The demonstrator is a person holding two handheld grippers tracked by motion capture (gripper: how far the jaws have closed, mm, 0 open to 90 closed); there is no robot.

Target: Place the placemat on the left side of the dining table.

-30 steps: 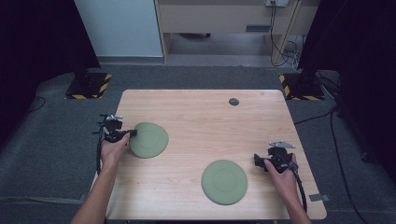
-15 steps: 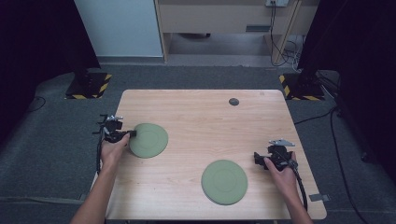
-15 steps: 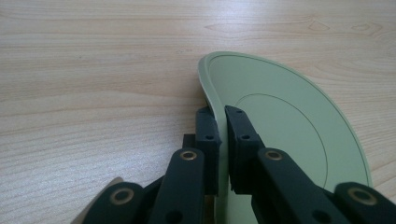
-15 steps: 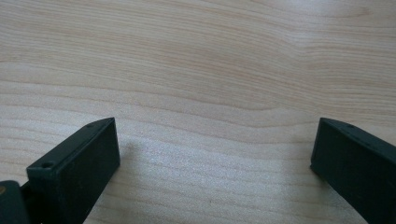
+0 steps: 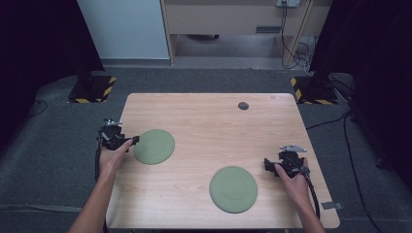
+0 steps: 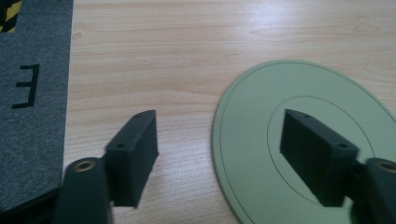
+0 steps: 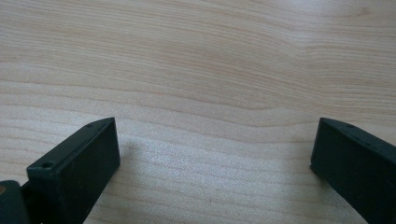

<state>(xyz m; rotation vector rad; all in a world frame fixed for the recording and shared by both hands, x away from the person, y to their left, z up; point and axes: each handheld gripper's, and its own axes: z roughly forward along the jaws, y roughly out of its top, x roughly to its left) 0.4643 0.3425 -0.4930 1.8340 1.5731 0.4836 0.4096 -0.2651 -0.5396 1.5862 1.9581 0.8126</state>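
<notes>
Counter (image 5: 209, 121): pale wood, centre of the high view, grey carpet on all four sides. Its left edge runs down the left of the left gripper view, where the carpet carries a black mark and a corner of yellow-black tape at upper left.

Left green disc (image 5: 154, 146): flat on the counter, left of centre in the high view, near the left edge. In the left gripper view (image 6: 299, 140) it lies at the right, cut off by the right and bottom borders.

Right green disc (image 5: 233, 189): lower centre of the high view, close to the near edge, well apart from the first disc. A wide band of bare wood lies between them and across the upper half of the counter.

Small dark round object (image 5: 243, 106): upper centre, near the far edge; too small to identify.

Your left hand-held gripper (image 5: 131, 140): at the left disc's left rim. In its own view (image 6: 219, 154) the jaws are released and spread, one over bare wood, the other over the disc; contact cannot be told.

Your right hand-held gripper (image 5: 268, 164): lower right of the high view, just beside the right disc, apart from it. Its own view (image 7: 215, 163) has jaws spread wide over bare wood, holding nothing.

Your forearms are cut off by the bottom border.
</notes>
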